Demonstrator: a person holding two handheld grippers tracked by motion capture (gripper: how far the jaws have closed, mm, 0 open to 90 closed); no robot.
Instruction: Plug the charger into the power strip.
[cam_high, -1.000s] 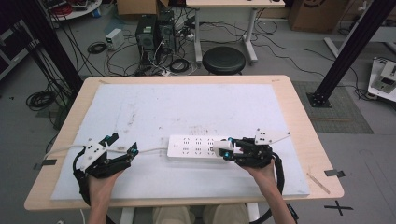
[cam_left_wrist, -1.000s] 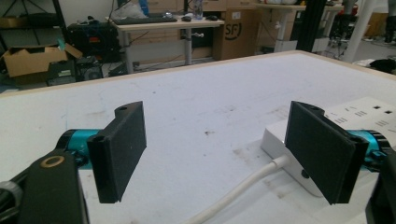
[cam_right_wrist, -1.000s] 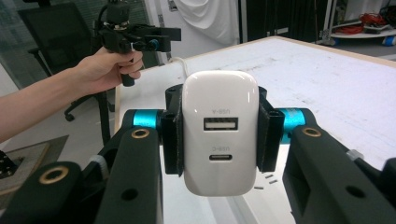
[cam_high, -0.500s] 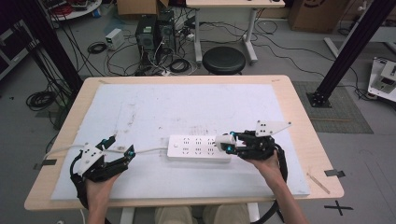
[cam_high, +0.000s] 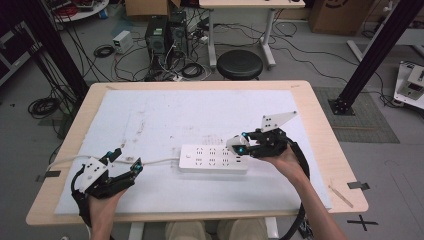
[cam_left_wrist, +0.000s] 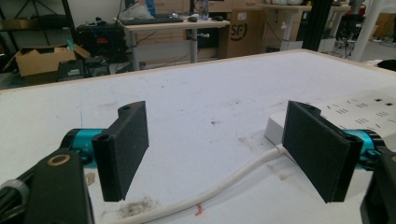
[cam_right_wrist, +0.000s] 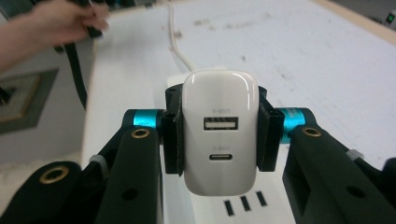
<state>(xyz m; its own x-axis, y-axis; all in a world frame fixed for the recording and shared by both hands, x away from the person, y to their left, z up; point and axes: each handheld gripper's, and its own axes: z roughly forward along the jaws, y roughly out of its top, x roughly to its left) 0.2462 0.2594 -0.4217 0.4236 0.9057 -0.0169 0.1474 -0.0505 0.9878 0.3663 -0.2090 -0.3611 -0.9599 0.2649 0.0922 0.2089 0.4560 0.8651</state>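
A white power strip (cam_high: 212, 158) lies on the white mat, and its white cable (cam_high: 155, 161) runs left. My right gripper (cam_high: 239, 146) is shut on a white USB charger (cam_right_wrist: 219, 135), held a little above the strip's right end (cam_right_wrist: 233, 205) with its two ports facing the camera. My left gripper (cam_high: 125, 160) rests on the mat left of the strip. Its jaws have just been closing a little but still stand wide apart (cam_left_wrist: 219, 154). The cable (cam_left_wrist: 224, 182) lies on the mat between them, untouched by the pads (cam_left_wrist: 123, 149).
The mat (cam_high: 200, 115) covers most of the wooden table (cam_high: 320, 125). A black stool (cam_high: 240, 64), computer cases (cam_high: 165, 35) and floor cables sit beyond the far edge. Black frame posts (cam_high: 370, 55) stand at both sides.
My right gripper has risen from the strip's right end with the charger in it. The left hand has stayed put, its jaws slightly narrower.
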